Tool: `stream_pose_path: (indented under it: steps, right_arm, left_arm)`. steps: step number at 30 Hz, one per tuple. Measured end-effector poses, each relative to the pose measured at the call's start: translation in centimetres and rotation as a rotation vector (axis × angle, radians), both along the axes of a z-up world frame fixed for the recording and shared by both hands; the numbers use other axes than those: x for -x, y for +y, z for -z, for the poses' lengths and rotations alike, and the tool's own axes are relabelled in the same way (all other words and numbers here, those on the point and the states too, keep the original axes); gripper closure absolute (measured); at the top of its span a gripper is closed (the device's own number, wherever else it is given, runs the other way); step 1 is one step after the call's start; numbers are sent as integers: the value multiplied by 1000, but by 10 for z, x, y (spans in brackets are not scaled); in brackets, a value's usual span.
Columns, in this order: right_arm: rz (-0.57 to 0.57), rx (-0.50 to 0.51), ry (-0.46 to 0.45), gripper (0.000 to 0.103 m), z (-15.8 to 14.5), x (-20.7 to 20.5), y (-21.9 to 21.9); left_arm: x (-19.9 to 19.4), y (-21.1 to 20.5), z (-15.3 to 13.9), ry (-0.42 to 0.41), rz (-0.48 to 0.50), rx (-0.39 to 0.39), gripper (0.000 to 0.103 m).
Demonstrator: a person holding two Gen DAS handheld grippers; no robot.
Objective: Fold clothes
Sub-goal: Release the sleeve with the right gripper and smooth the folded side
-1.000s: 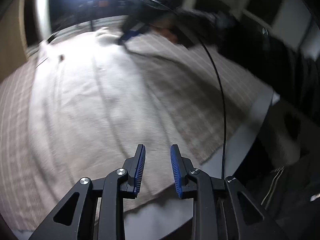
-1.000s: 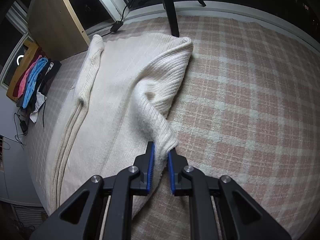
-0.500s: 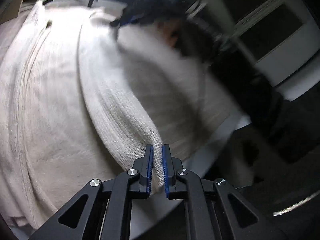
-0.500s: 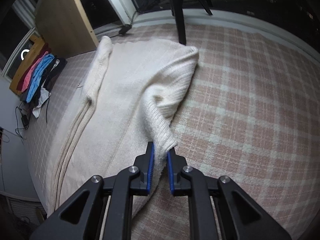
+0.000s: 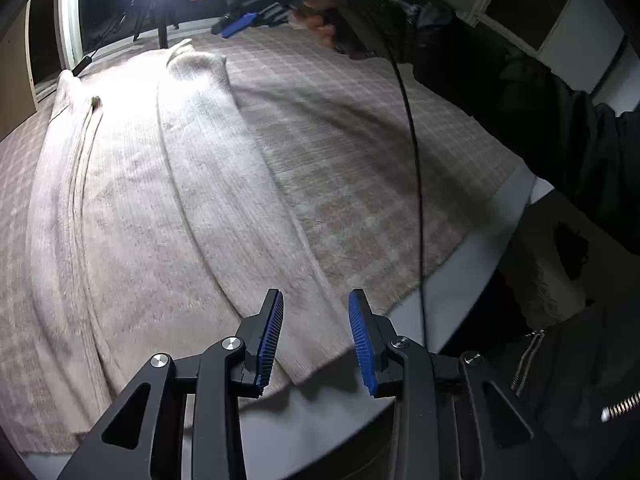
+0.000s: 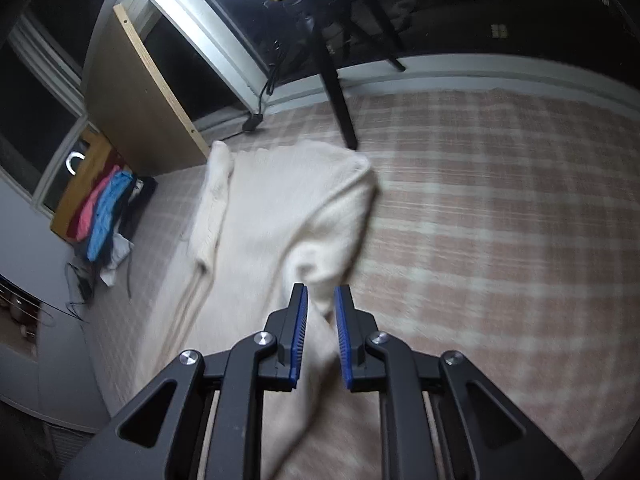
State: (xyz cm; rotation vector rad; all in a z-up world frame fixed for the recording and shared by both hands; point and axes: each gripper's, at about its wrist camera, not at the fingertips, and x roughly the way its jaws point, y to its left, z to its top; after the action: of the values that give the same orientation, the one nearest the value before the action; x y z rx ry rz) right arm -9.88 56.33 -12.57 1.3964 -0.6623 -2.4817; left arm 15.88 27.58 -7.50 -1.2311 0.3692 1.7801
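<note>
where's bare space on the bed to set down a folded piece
The widest bare stretch is the plaid blanket to the right of the cream sweater, running to the far white edge. A narrower strip lies between the sweater and the wooden board. It is crowded by the clothes pile and the tripod leg.

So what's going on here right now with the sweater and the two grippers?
A person is folding a cream knit sweater spread on a plaid blanket. The left gripper is open, with the sweater's near edge lying flat between its fingers, gripping nothing. The right gripper is open too; a raised fold of the sweater's right side stands in the gap, but the pads do not clamp it. The right side is folded inward over the body. A pile of coloured clothes waits at the far left.
</note>
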Motion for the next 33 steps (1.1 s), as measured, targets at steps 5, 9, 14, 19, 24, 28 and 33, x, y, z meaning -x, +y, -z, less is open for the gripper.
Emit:
stream_pose_path:
  steps: [5,9,14,19,24,28,33]
  right_arm:
    - [-101,-269,-92,79,38,17,-48]
    - [-54,-184,-79,79,29,6,-32]
    - [-33,-100,-80,52,20,-13,-18]
    - [-66,-110,-95,52,32,-21,-29]
    - [-93,-155,-109,52,40,-26,-42]
    - [-78,-164,-117,52,28,-32,-42]
    - [-61,-116,-29,52,1,-76,-39]
  left_arm:
    - [-1,-1,3,-18,-26,27,71]
    - [-19,3,4,-9,9,29,67]
    - [-43,18,11,42,77,100,59]
    - [-48,29,23,114,122,156,57]
    - [-35,16,19,68,99,90,84]
    - [-19,-15,4,-28,5,-14,76]
    - [23,-46,11,-113,-185,-36,74]
